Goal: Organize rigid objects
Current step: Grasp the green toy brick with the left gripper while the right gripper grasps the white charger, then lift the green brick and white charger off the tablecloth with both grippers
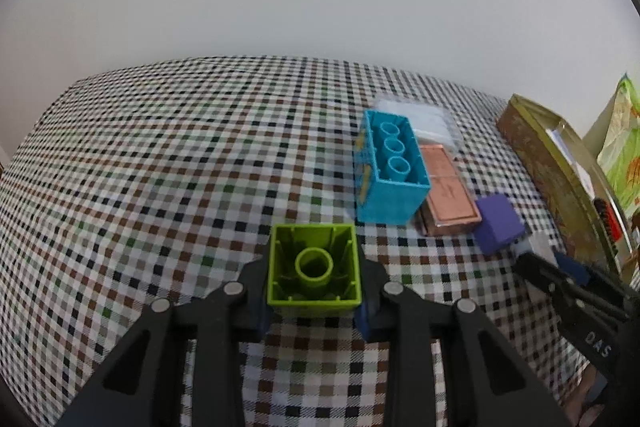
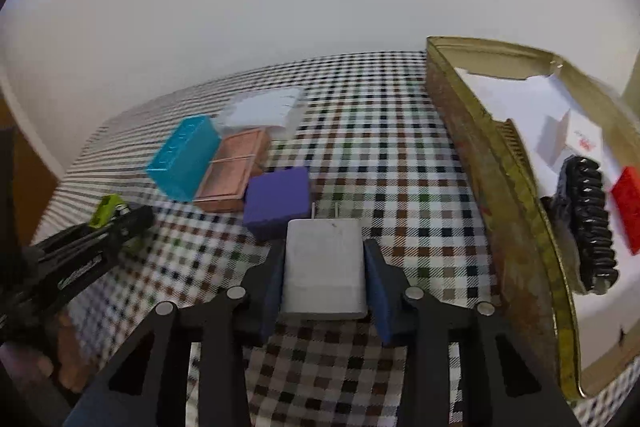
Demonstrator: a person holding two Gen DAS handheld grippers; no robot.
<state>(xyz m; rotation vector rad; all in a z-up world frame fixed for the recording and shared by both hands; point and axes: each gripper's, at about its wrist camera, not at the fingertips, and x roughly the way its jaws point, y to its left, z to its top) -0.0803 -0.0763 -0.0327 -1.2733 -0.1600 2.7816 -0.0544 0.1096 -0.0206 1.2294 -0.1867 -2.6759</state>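
Green block: lime plastic building block (image 1: 314, 269), hollow underside facing us, sits between the pads of our left gripper (image 1: 314, 301); the pads press its two side walls, so we judge it gripped.
Grey piece: a pale grey boxy charger or plug (image 2: 324, 269), two thin prongs at its far end, is clamped between the blue pads of our right gripper (image 2: 325, 281).
Cloth: both pieces are low over the checked tablecloth (image 1: 160, 155); we cannot tell whether either is lifted clear of it.
Tin: an open gold patterned tin (image 2: 472, 131) lies to the right of our right gripper, its long axis running away from us. Inside we see white paper, a black ridged object (image 2: 588, 223) and a red block (image 2: 630, 203).
Key relation: our right hand is nearer the tin, just beside its left wall; our left hand is well apart from it, with other objects between.
Cluster: a blue block (image 1: 390, 169), a copper-pink flat case (image 1: 446, 187), a clear packet (image 1: 420, 117) and a purple block (image 1: 498, 225) lie touching or nearly so, ahead and right of our left gripper.
Room: bare cloth is wide to the left; the tin's near half looks open, in our judgement enough for the grey piece.
Risk: the tin's raised wall must be cleared first.
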